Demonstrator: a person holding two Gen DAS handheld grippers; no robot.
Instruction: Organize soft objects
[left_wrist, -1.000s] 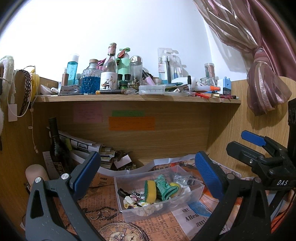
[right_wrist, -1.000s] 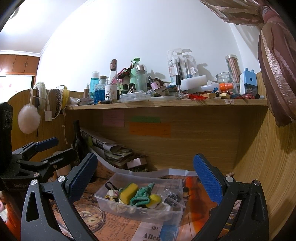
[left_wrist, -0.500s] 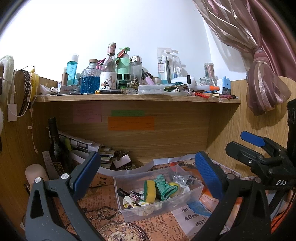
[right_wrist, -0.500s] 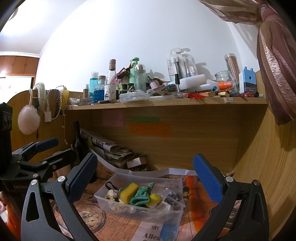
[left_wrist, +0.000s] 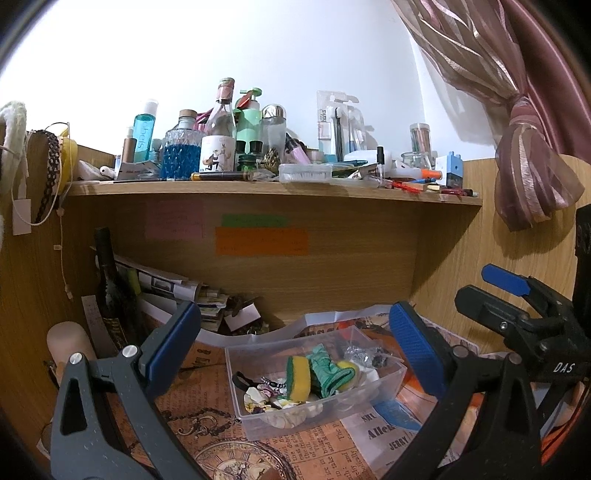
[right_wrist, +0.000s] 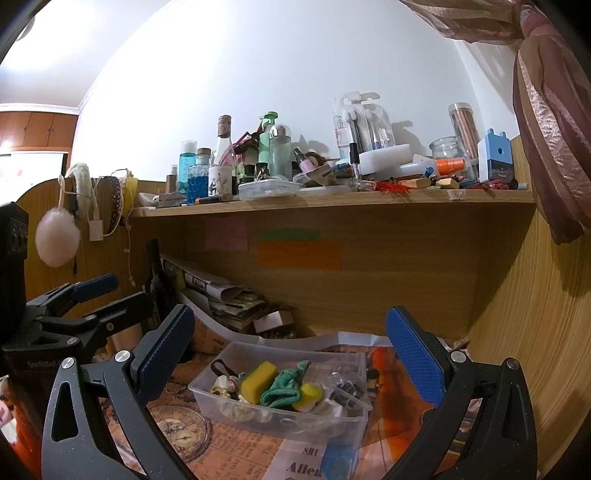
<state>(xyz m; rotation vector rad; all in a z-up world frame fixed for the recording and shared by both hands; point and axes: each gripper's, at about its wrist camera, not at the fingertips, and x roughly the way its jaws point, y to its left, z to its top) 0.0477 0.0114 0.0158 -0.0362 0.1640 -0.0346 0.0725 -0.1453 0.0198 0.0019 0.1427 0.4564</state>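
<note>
A clear plastic box (left_wrist: 258, 421) (right_wrist: 207, 397) sits on the newspaper-covered desk. It holds a yellow-green sponge (left_wrist: 298, 376) (right_wrist: 257, 376), a teal cloth (left_wrist: 327, 373) (right_wrist: 284, 387), a second yellow sponge (right_wrist: 310, 396), hair ties (left_wrist: 242, 380) and small pale items. My left gripper (left_wrist: 295, 354) is open and empty, held above and in front of the box. My right gripper (right_wrist: 290, 349) is open and empty, also in front of the box. Each gripper shows at the edge of the other's view (left_wrist: 517, 314) (right_wrist: 88, 306).
A wooden shelf (left_wrist: 273, 188) crowded with bottles and toiletries runs above the desk nook. A dark bottle (left_wrist: 110, 291) and stacked papers (left_wrist: 173, 288) stand at the back left. A pink curtain (left_wrist: 524, 166) hangs at the right. A white pompom (right_wrist: 57, 236) hangs at the left.
Both grippers have stayed nearly still and open; the views have only drifted slightly. Nothing in the box has moved.
</note>
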